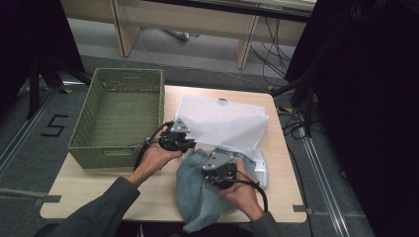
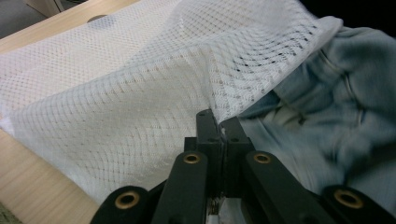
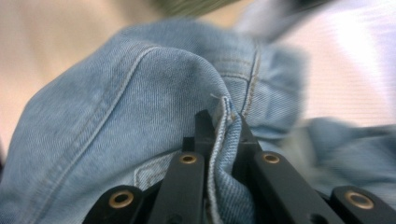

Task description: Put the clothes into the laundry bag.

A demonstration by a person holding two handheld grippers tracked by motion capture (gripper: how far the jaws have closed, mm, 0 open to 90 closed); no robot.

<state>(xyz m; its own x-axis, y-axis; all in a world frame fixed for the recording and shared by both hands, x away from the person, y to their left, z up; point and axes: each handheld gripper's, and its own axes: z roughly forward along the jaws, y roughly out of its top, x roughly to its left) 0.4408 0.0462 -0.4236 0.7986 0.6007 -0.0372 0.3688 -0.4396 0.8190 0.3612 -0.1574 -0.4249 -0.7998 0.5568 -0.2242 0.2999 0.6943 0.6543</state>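
A white mesh laundry bag (image 1: 222, 123) lies flat on the wooden table (image 1: 148, 192), and a crumpled pair of blue jeans (image 1: 197, 197) lies at its near edge. My left gripper (image 1: 191, 145) is shut on the bag's near edge; in the left gripper view its jaws (image 2: 220, 122) pinch the white mesh (image 2: 140, 93), with the jeans (image 2: 336, 93) beside them under the lifted edge. My right gripper (image 1: 210, 159) is shut on a seamed fold of the jeans (image 3: 140, 93), gripped between its jaws (image 3: 222, 119). The bag (image 3: 350, 70) shows blurred behind.
A green woven basket (image 1: 99, 157) stands on the table's left part, just left of my left hand. Beyond the table's far edge are a grey floor, cables and pale wooden furniture legs (image 1: 244, 44). Dark curtains flank both sides.
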